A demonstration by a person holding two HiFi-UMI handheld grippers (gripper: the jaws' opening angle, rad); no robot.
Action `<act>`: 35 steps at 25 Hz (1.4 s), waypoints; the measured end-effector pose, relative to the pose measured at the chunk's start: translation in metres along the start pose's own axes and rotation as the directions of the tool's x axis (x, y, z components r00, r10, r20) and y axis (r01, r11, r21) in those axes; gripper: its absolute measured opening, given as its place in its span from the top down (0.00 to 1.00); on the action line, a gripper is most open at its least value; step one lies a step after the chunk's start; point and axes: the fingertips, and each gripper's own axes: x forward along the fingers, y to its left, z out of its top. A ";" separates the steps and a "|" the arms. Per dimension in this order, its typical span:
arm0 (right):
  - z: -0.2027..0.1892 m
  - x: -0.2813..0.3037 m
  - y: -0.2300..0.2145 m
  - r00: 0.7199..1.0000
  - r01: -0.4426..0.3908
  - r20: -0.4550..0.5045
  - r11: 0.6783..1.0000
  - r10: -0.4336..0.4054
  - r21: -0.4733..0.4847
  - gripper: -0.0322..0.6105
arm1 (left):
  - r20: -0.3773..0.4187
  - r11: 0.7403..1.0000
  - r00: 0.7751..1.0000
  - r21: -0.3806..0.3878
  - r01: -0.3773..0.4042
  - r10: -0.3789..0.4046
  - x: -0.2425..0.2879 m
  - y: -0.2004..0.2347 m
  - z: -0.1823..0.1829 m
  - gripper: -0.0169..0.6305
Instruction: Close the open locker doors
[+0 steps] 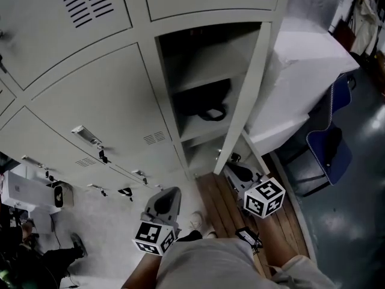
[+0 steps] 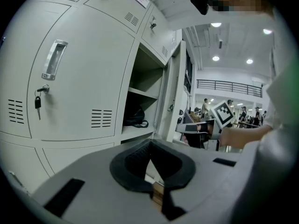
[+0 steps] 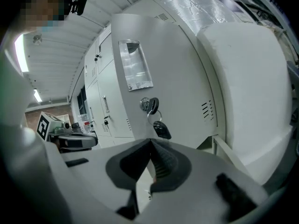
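Note:
A grey bank of lockers has one open compartment (image 1: 207, 83) with a black bag (image 1: 204, 104) on its shelf. Its door (image 1: 248, 101) stands swung out, edge-on in the head view. My right gripper (image 1: 233, 169) is shut and empty, low beside that door's bottom edge. In the right gripper view the door's outer face (image 3: 177, 78) fills the middle, with a key and fob (image 3: 154, 113) hanging just beyond my right gripper (image 3: 150, 143). My left gripper (image 1: 170, 192) is shut on nothing, in front of the closed doors. The left gripper view shows the left gripper (image 2: 149, 143) pointed at the open compartment (image 2: 140, 101).
A white covered block (image 1: 301, 65) stands right of the open door, with a blue chair (image 1: 328, 143) beside it. Wooden boards (image 1: 219, 206) lie on the floor under the grippers. Neighbouring closed doors (image 1: 102, 107) carry handles and keys. A white box (image 1: 24, 191) sits at the lower left.

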 end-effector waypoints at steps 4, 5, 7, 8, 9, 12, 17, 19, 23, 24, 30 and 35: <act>0.003 0.016 0.006 1.000 -0.025 -0.006 1.000 0.025 -0.008 0.91 | 0.005 1.000 1.000 -0.004 -0.017 0.017 -0.001 0.012 0.002 0.95; 0.004 0.020 0.007 1.000 -0.031 -0.007 0.999 0.030 -0.010 0.91 | 0.007 1.000 1.000 -0.005 -0.021 0.021 -0.001 0.015 0.002 0.95; 0.005 0.028 0.009 0.999 -0.042 -0.012 0.999 0.042 -0.015 0.91 | 0.008 1.000 1.000 -0.009 -0.028 0.029 -0.001 0.022 0.003 0.95; 0.006 0.032 0.010 0.999 -0.047 -0.014 0.999 0.047 -0.017 0.91 | 0.008 0.999 0.999 -0.011 -0.032 0.032 -0.001 0.025 0.003 0.95; 0.007 0.036 0.011 0.999 -0.051 -0.017 0.998 0.051 -0.020 0.91 | 0.008 0.999 0.999 -0.012 -0.035 0.035 0.000 0.028 0.004 0.95; 0.010 0.047 0.014 0.998 -0.062 -0.024 0.998 0.061 -0.027 0.91 | 0.011 0.999 0.999 -0.016 -0.041 0.041 0.001 0.037 0.006 0.95; 0.015 0.066 0.016 0.996 -0.080 -0.029 0.996 0.080 -0.031 0.91 | 0.014 0.998 0.999 -0.022 -0.052 0.052 0.005 0.050 0.009 0.95; 0.017 0.074 0.017 0.996 -0.086 -0.029 0.996 0.085 -0.033 0.91 | 0.014 0.998 0.998 -0.024 -0.054 0.055 0.007 0.055 0.010 0.95; 0.021 0.088 0.016 0.996 -0.088 -0.026 0.995 0.087 -0.039 0.91 | 0.012 0.998 0.998 -0.028 -0.057 0.057 0.010 0.064 0.011 0.95; 0.023 0.092 0.016 0.996 -0.088 -0.026 0.995 0.087 -0.041 0.91 | 0.013 0.998 0.998 -0.029 -0.057 0.058 0.011 0.066 0.011 0.95; 0.028 0.110 0.015 0.996 -0.089 -0.030 0.995 0.087 -0.042 0.91 | 0.018 0.997 0.998 -0.038 -0.061 0.062 0.015 0.079 0.013 0.95; 0.034 0.125 0.012 0.996 -0.086 -0.032 0.995 0.085 -0.043 0.91 | 0.016 0.997 0.998 -0.048 -0.067 0.068 0.018 0.090 0.013 0.95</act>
